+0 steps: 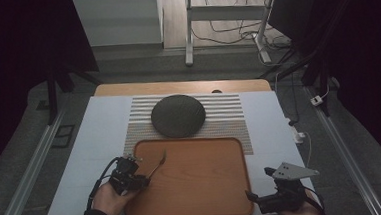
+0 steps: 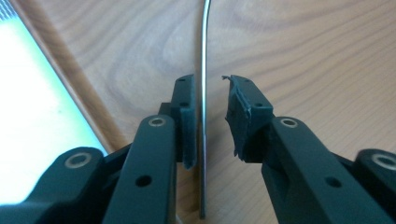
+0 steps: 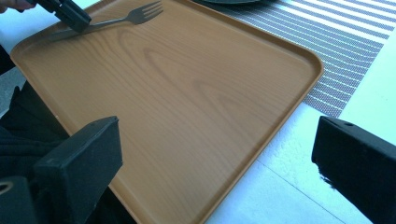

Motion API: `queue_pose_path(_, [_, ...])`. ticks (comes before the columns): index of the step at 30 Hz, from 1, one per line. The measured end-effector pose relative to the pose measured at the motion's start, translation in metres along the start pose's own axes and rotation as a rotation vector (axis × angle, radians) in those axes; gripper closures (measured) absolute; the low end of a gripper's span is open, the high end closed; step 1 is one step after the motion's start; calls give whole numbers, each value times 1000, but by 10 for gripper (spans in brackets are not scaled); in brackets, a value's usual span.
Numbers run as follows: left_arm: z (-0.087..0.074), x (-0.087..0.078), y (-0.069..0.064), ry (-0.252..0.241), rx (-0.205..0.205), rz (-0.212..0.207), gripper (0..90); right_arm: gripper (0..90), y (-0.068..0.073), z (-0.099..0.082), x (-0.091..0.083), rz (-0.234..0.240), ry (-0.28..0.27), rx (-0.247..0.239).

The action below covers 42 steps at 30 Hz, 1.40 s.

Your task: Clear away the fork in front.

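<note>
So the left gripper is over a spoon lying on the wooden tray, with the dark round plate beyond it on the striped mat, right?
Not quite: it is a fork, not a spoon; the right gripper view shows its tines. Otherwise yes: the left gripper is over it on the wooden tray, the dark round plate beyond on the striped mat.

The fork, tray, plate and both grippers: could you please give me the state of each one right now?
fork: lying flat on the tray, handle between the left gripper's fingers with a gap beside it, not pinched.
tray: flat on the table, one end on the striped mat.
plate: on the striped mat, empty.
left gripper: open.
right gripper: open wide, holding nothing.
</note>
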<state>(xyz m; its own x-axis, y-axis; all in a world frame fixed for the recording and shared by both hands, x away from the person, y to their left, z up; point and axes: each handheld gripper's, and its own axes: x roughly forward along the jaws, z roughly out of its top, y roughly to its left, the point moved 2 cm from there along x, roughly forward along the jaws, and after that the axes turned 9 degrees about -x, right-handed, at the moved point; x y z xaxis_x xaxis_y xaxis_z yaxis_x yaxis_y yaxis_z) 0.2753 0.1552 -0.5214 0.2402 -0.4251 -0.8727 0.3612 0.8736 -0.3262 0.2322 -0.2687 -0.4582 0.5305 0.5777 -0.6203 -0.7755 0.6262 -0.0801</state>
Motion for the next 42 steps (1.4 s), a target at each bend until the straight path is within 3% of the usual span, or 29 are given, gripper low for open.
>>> queue_pose_path(7, [7,-13,-1,-73,51,-21,707,4,-2,-1,-2,-15,8,23])
queue_pose_path(10, [10,-16,-1,-86,51,-28,708,3,-3,-2,-3,-15,5,30])
queue_pose_path(15, [19,-23,-1,-131,64,-34,783,3,-3,-2,-2,-12,15,29])
queue_pose_path(20, [27,-24,0,-137,82,-39,853,3,-3,-2,-1,-7,17,32])
queue_pose_path(31, [48,-13,-2,-155,146,-44,887,3,-3,-2,0,1,29,33])
queue_pose_path(42, [69,10,0,-159,143,-36,887,3,-4,-2,1,4,32,37])
